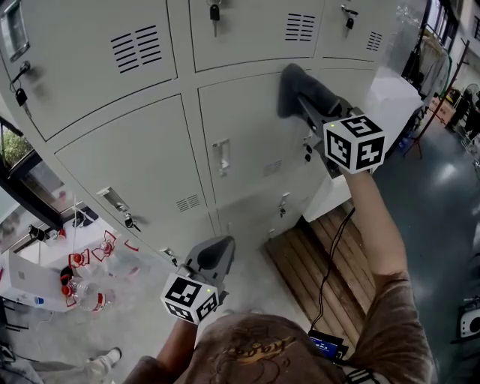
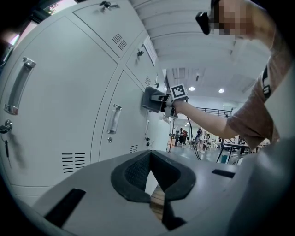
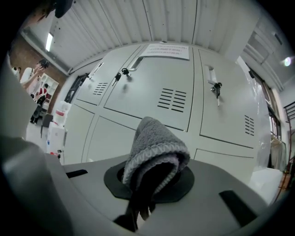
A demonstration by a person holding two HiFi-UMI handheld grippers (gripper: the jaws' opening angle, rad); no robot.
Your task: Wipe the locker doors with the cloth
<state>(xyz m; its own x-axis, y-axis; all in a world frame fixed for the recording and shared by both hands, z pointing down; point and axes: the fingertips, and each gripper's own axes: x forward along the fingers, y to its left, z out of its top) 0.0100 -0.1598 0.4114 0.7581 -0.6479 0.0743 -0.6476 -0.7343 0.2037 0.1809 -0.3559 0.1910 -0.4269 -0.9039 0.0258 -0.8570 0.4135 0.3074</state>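
A grey cloth (image 1: 294, 88) is folded over the tips of my right gripper (image 1: 304, 101), which is shut on it. The cloth is pressed against the upper right part of a pale grey locker door (image 1: 240, 135) in the middle row. In the right gripper view the cloth (image 3: 154, 150) bulges out of the gripper (image 3: 150, 177), with more locker doors (image 3: 175, 99) ahead. My left gripper (image 1: 216, 253) hangs low in front of the bottom lockers, shut and holding nothing. From the left gripper (image 2: 152, 177) view, the cloth (image 2: 150, 99) shows flat against the door (image 2: 126, 115).
Keys hang in several locks (image 1: 214, 13). A wooden pallet (image 1: 330, 262) lies on the floor at the lockers' right end, with a white box (image 1: 390, 97) behind it. A pack of water bottles (image 1: 86, 281) sits at the lower left. A black cable (image 1: 330, 255) trails under my right arm.
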